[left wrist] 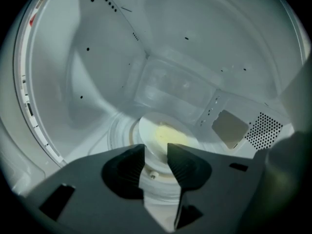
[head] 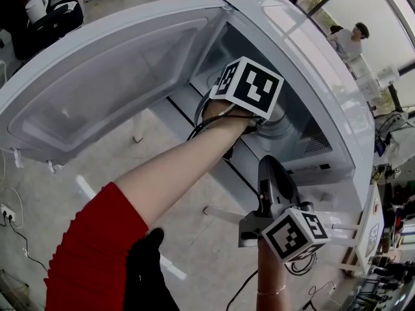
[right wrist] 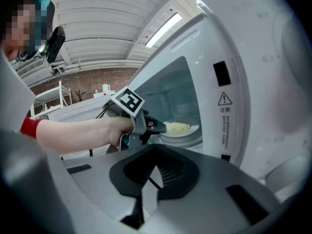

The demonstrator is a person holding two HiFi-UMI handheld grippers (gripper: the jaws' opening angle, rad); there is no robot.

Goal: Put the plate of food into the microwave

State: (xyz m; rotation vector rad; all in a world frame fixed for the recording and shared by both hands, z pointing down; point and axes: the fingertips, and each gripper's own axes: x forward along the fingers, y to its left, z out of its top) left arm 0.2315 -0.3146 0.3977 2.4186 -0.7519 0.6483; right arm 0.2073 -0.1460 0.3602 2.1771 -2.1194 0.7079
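Left gripper view: interior of microwave (left wrist: 97, 82), white walls. Item: plate (left wrist: 168, 126), pale, flat on the turntable (left wrist: 119, 130) at the cavity floor; yellow food (left wrist: 170, 136) heaped on it. Left gripper (left wrist: 156, 152): jaws spread, a clear gap between the pads; the plate's near rim shows in that gap. Whether either pad touches the rim cannot be told.

Right gripper view: right gripper (right wrist: 156, 167) outside the microwave, facing its open front. Jaws drawn together at the tips, nothing between them. Beyond: the left gripper reaching into the cavity, its tips just beside the plate's rim.

Head view: door (head: 110, 83) swung wide open at the left. Left forearm, red sleeve (head: 91, 251), extends into the cavity; plate hidden behind the gripper's marker cube (head: 249, 86). Right gripper low at the right, well apart from the opening.
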